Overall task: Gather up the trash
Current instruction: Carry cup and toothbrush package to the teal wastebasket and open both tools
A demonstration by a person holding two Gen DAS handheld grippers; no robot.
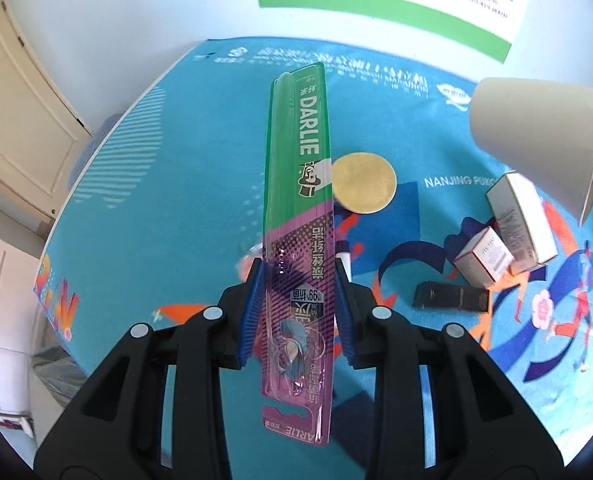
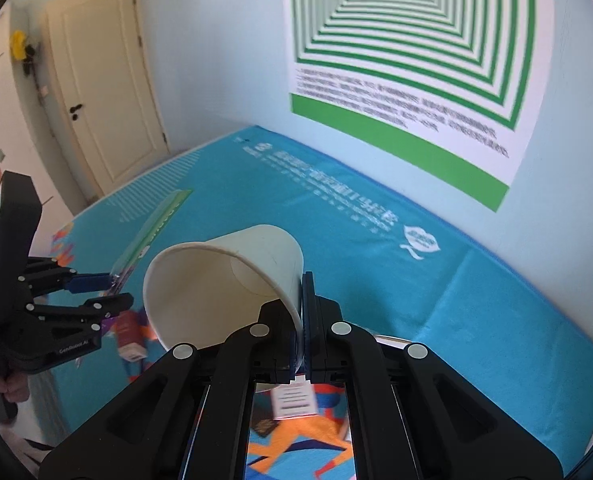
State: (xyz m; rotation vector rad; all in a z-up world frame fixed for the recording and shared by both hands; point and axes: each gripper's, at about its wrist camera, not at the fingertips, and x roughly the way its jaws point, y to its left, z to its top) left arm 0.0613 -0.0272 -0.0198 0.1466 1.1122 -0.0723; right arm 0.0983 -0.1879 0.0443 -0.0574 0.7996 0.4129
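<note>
Both pieces of trash are already picked up and held above the surface (image 1: 200, 92). The left gripper (image 1: 298, 276) has its fingers closed on the toothbrush package (image 1: 296, 184), which sticks forward. The right gripper (image 2: 302, 300) has its fingers fully pinched on the rim of the paper cup (image 2: 232, 272). Small boxes (image 1: 508, 232) and a round lid (image 1: 363, 182) remain below. I think the next move is carrying both to a bin, which I cannot see
</note>
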